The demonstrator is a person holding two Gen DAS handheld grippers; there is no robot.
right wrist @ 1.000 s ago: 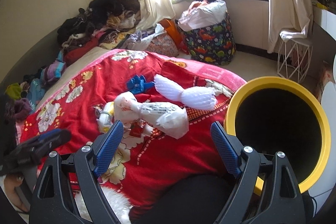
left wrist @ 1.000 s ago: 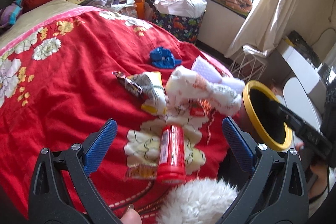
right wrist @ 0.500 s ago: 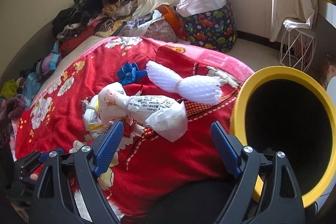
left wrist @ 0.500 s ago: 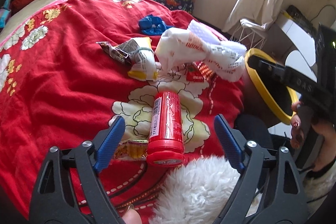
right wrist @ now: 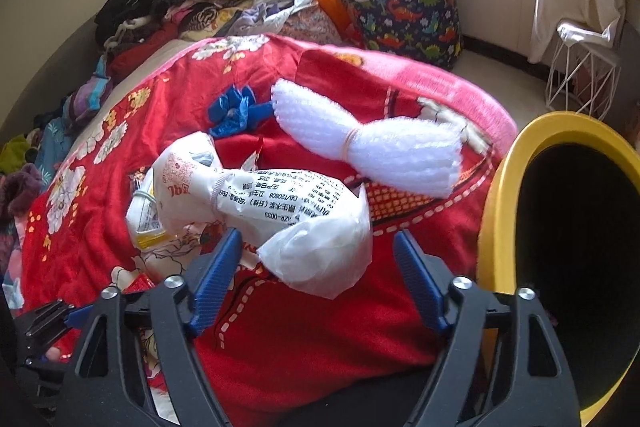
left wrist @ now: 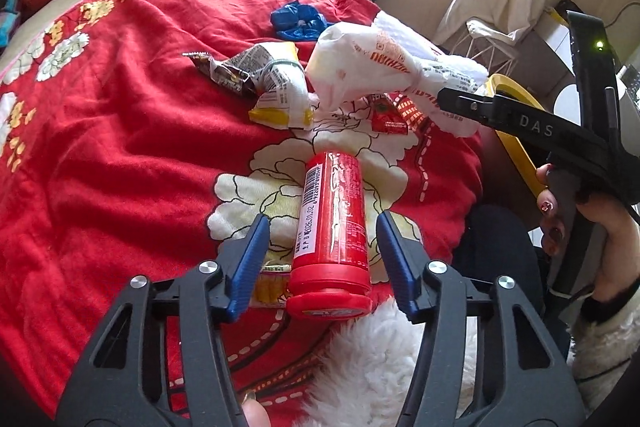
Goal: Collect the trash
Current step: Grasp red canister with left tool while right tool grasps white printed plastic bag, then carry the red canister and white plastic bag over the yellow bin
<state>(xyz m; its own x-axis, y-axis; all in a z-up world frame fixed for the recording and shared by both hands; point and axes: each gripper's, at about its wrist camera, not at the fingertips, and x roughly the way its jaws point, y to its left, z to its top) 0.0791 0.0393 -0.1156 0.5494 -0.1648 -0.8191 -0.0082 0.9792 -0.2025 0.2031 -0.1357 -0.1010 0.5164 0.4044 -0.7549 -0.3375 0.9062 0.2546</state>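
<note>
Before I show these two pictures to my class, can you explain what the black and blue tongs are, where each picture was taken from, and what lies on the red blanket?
There is no robot here. A person holds a hand-held gripper in each hand, with a camera on each looking along its two fingers.

The left hand-held gripper is open around a red bottle lying on the red blanket, not yet squeezing it. The right hand-held gripper is open by a white printed bag.

Also on the blanket: a white foam bundle, a blue wad and a snack wrapper. The yellow-rimmed bin stands beside the bed. Nothing is held yet.
</note>
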